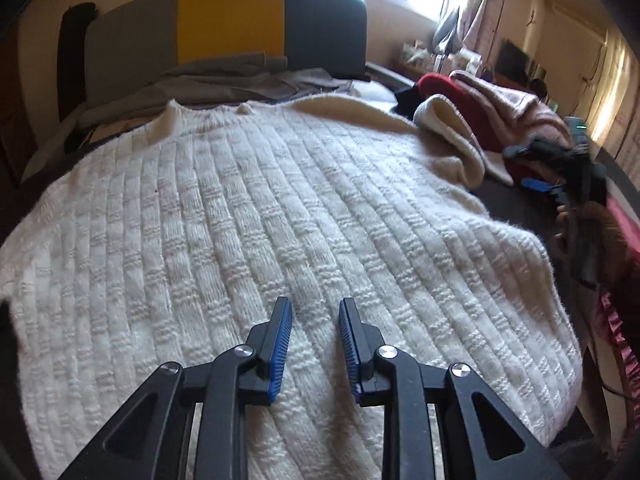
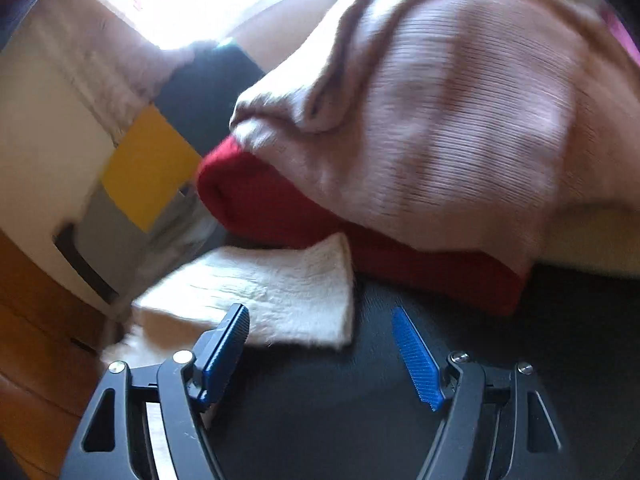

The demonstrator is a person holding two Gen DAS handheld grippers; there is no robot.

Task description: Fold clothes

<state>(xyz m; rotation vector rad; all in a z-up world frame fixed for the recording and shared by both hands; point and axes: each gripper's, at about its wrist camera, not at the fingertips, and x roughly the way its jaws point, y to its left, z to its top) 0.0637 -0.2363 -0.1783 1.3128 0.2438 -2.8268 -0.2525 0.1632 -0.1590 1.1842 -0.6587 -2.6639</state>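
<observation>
Cream cable-knit sweater is lying spread flat across the dark bed, neckline toward the grey-and-yellow headboard. Left gripper is hovering over the sweater's near hem, fingers partly apart, nothing between them. Right gripper is standing wide apart over bare dark bed at the right edge, gripping nothing; a cream sleeve cuff is lying just beside its left finger. Red garment and pink knit are sitting piled behind the cuff.

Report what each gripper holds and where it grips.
Nothing is held: left gripper stands open above the white sweater; right gripper is open.
</observation>
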